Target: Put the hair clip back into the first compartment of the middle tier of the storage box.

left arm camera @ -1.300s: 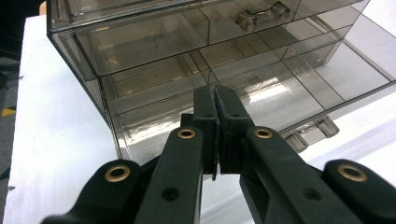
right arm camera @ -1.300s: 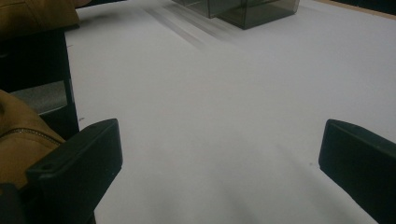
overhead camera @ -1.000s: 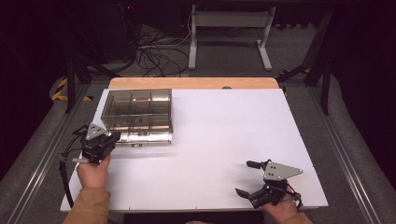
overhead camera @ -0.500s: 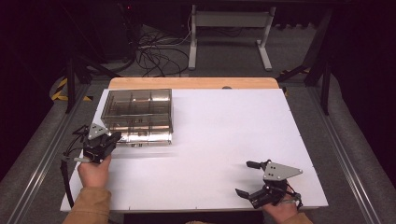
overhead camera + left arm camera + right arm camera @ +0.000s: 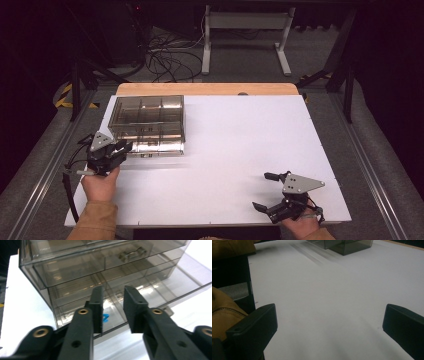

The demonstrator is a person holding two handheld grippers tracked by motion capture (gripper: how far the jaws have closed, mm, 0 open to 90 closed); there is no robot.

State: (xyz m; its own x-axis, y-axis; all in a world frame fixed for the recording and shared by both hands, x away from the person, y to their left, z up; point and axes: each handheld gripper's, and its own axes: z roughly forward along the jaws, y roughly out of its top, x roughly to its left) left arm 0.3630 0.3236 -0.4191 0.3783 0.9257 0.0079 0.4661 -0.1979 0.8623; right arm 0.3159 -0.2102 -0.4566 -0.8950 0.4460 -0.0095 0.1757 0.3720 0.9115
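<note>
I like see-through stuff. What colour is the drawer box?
The drawer box is smoky grey and see-through, clearest in the left gripper view.

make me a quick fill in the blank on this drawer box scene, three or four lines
1. The clear drawer box stands on the white ____.
2. The claw nearest the box is the ____ claw.
3. The right claw holds ____.
4. The person's sleeve is ____ coloured.

Missing words: table; left; nothing; mustard

Left gripper [image 5: 122, 148]: black two-jaw body, brass-coloured rivets, grey three-cornered plate, black trailing cable. Right gripper [image 5: 264, 191]: same build. Mustard-brown sleeves on both forearms, just behind the grippers.
</note>
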